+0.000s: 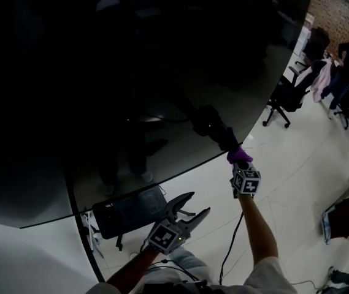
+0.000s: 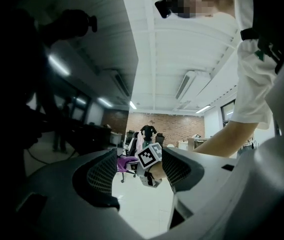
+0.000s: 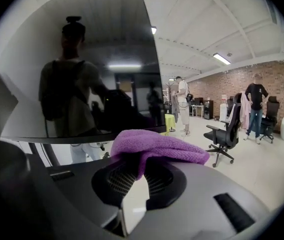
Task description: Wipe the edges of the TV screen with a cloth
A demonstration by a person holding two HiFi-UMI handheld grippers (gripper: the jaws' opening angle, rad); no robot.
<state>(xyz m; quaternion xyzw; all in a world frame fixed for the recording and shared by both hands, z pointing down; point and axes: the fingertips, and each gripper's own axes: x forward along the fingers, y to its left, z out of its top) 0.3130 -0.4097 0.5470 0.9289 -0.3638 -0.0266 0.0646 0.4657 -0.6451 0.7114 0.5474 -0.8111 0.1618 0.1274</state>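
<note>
A large black glossy TV screen point(image 1: 131, 72) fills most of the head view, and its dark glass mirrors a person's figure. The right gripper point(image 1: 238, 162) is raised to the screen's lower edge, with its jaws narrowed onto a fluffy purple microfibre cloth point(image 3: 156, 145). The cloth bunches over the jaw tips and sits right at that edge, near the screen's right-hand end. In the right gripper view the ribbed dark pads pinch a fold of the cloth, and the rest spills out over them. The left gripper point(image 1: 199, 203) hangs lower, well apart from the screen. Its jaws are spread wide with nothing between them.

Under the screen a black box-shaped unit point(image 1: 128, 210) rests on the shiny white tiled floor point(image 1: 297, 158), beside the slanted black leg of the stand point(image 1: 85, 241). A thin black cable point(image 1: 230, 250) trails down from the right gripper. Farther off, a black wheeled office chair point(image 1: 284, 100) stands on the open floor. A pink garment point(image 1: 321, 78) is draped over another chair, and a person in dark clothes point(image 3: 255, 104) stands before a red brick wall point(image 3: 281, 81).
</note>
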